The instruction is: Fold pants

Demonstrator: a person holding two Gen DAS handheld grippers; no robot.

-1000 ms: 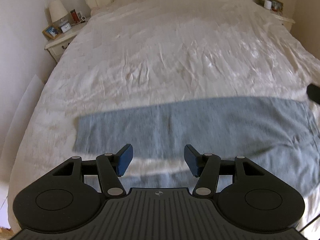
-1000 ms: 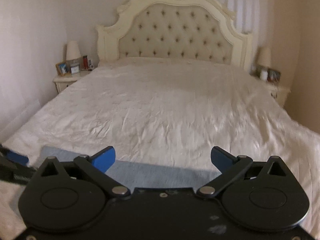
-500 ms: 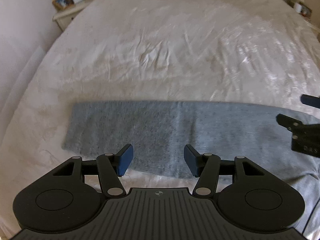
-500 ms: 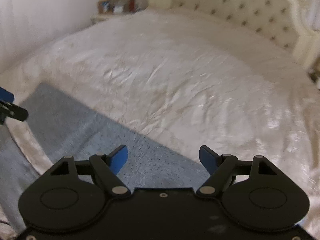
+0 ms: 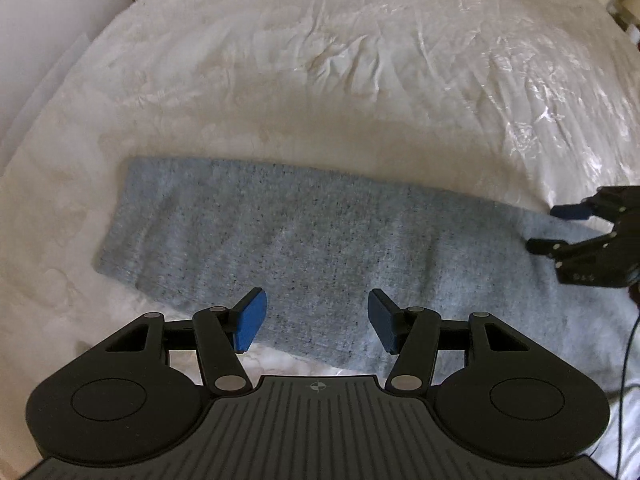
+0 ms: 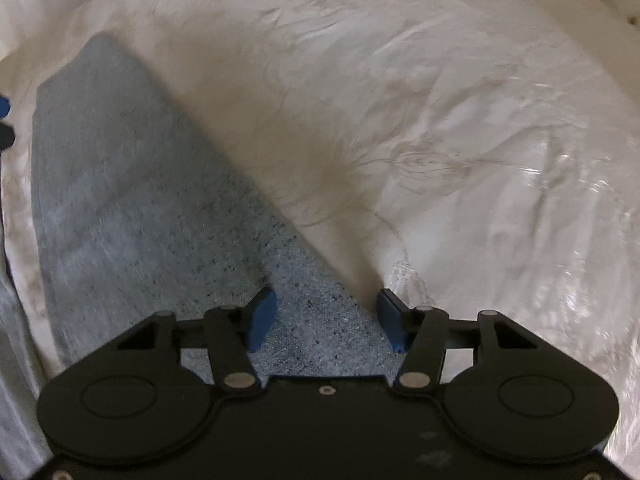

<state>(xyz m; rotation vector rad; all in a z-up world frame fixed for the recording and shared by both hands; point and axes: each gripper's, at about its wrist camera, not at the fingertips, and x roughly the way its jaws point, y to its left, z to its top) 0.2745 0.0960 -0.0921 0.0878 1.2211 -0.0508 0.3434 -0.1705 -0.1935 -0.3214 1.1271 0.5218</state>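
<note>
Matt speckled grey knit pants (image 5: 304, 248) on glossy, crinkled cream bedspread (image 5: 360, 60)

Soft daylight falls from the right across the bedspread (image 5: 360, 60), leaving glare on its sheen in both wrist views. A broad shadow dims the cloth beside the pants (image 5: 300, 248). The right wrist view shows motion blur, worst on the pants (image 6: 120, 200) at left. Fisheye bending curves the edges and darkens the corners; both grippers stay sharp in the foreground
</note>
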